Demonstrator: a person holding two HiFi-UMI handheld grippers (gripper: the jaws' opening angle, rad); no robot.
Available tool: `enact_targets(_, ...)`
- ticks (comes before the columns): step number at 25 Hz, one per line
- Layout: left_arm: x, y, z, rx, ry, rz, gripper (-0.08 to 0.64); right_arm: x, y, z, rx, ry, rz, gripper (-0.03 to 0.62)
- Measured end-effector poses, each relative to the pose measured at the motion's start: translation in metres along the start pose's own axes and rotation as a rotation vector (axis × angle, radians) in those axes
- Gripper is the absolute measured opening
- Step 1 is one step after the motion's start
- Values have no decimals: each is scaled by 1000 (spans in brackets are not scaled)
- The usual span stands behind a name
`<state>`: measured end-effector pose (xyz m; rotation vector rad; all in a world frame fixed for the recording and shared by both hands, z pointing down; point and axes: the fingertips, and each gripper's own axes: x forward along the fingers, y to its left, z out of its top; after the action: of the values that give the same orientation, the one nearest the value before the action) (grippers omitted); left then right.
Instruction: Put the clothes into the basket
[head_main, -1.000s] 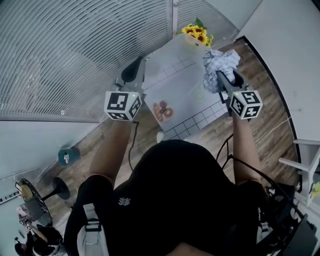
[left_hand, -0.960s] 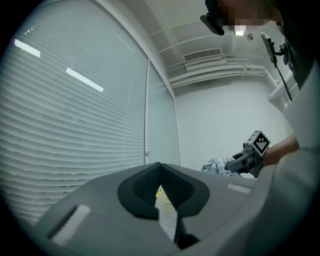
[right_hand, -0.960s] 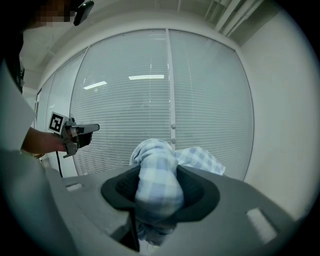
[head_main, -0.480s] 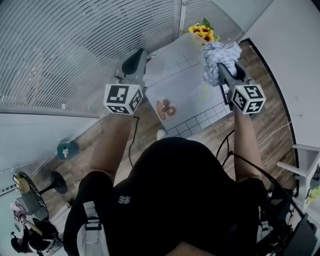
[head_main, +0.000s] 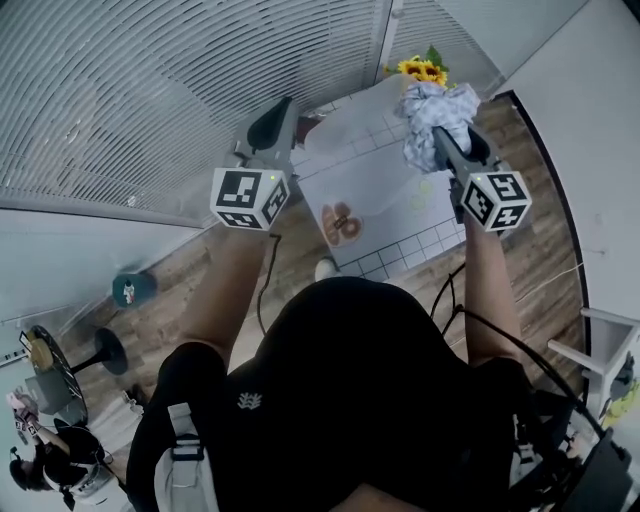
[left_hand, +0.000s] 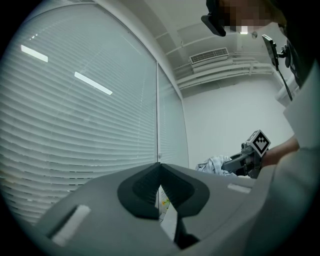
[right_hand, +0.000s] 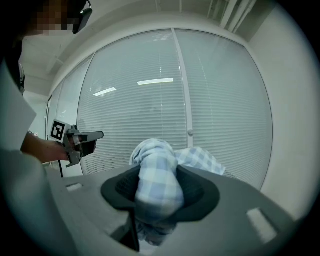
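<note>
A blue-and-white checked cloth (head_main: 432, 112) hangs bunched in my right gripper (head_main: 443, 140), raised above the far right of the white table (head_main: 375, 180). In the right gripper view the cloth (right_hand: 157, 182) fills the gap between the dark pads (right_hand: 197, 187), which press on it. My left gripper (head_main: 274, 112) is held up at the table's left edge with its jaws closed together and nothing in them. In the left gripper view its tips (left_hand: 160, 167) meet, and the right gripper (left_hand: 246, 157) with the cloth (left_hand: 214, 165) shows to the right.
Sunflowers (head_main: 424, 71) stand at the table's far end, beside the cloth. A plate with brown rings (head_main: 343, 223) lies near the table's front. Slatted blinds (head_main: 150, 90) cover the window on the left. A white wall (head_main: 590, 90) rises at right, over wooden floor (head_main: 535, 250).
Both grippers have moved forward toward the table's far end and the window, the right one carrying the cloth with it. Neither gripper's jaws have changed.
</note>
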<state>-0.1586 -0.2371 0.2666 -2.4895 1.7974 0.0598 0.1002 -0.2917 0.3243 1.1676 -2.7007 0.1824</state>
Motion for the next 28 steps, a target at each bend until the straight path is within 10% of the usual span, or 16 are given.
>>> enact_targets(28, 14, 22, -50, -55, 76, 53, 8, 71, 23, -53, 38, 84, 105, 187)
